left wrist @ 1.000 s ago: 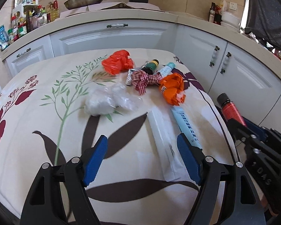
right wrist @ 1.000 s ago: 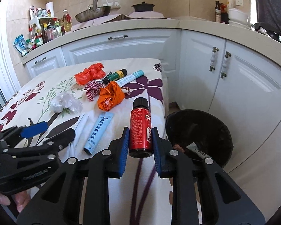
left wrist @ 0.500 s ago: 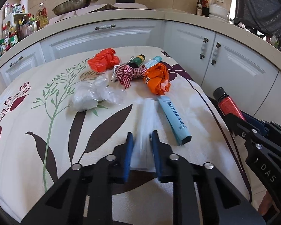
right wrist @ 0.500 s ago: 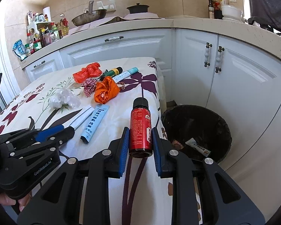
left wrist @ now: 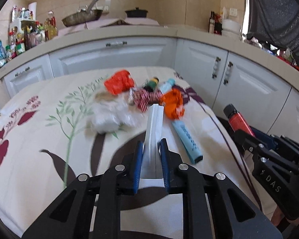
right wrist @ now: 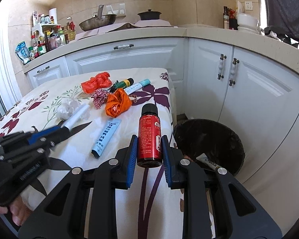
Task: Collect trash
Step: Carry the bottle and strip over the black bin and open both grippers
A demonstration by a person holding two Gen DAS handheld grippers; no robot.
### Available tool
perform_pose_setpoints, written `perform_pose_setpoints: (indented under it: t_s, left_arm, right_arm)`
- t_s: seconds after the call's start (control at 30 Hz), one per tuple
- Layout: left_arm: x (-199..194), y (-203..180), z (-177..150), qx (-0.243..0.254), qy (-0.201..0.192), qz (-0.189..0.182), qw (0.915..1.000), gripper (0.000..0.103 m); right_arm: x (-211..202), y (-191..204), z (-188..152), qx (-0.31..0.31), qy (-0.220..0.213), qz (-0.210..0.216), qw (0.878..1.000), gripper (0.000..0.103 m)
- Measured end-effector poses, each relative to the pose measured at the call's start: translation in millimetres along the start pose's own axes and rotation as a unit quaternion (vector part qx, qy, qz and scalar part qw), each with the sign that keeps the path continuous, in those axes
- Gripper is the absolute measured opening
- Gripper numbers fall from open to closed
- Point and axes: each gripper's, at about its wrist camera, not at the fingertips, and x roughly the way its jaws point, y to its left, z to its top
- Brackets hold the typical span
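Observation:
My left gripper (left wrist: pixel 151 149) is shut on a long white box (left wrist: pixel 153 127), its far end tilted up off the flowered tablecloth (left wrist: pixel 39 139). In the right wrist view the same white box (right wrist: pixel 77 115) sticks out of the left gripper (right wrist: pixel 58 128). My right gripper (right wrist: pixel 149 141) is shut on a red bottle (right wrist: pixel 149 137) with a black cap, held past the table's right edge beside a black bin (right wrist: pixel 235 139). On the cloth lie a light blue tube (left wrist: pixel 186 137), an orange bag (left wrist: pixel 173 103), a red bag (left wrist: pixel 118 81), a clear plastic wad (left wrist: pixel 109 117) and a checked ribbon (left wrist: pixel 144 97).
The bin stands on the floor between the table and white cabinets (right wrist: pixel 259 91), with a tube (right wrist: pixel 208 160) lying inside it. A green bottle (right wrist: pixel 122 83) and another pale tube (right wrist: pixel 137 85) lie at the table's far end. A counter (right wrist: pixel 129 33) with pans runs behind.
The left gripper went from wide open to shut on the white box and raised its far end off the cloth. The right gripper kept still with the red bottle.

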Motion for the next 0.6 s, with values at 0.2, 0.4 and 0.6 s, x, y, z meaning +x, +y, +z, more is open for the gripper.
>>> perform_pose_setpoints:
  t_s: [0.2, 0.4, 0.6]
  left_arm:
    - [-11.4, 6.6, 13.0, -0.006, -0.027, 0.006, 0.9996, 0.019]
    - [-12.7, 1.9, 19.8, -0.005, -0.032, -0.004, 0.9995, 0.019]
    - [-8.9, -16.9, 28.3, 0.004, -0.030, -0.022, 0.9993, 0.019]
  right_arm:
    - [-7.1, -5.1, 6.4, 0.000, -0.014, -0.015, 1.000, 0.023]
    - [-13.8, -17.7, 11.2, 0.004, -0.024, -0.038, 0.999, 0.023]
    - [-19.9, -38.5, 15.7, 0.015, -0.034, -0.059, 0.998, 0.023]
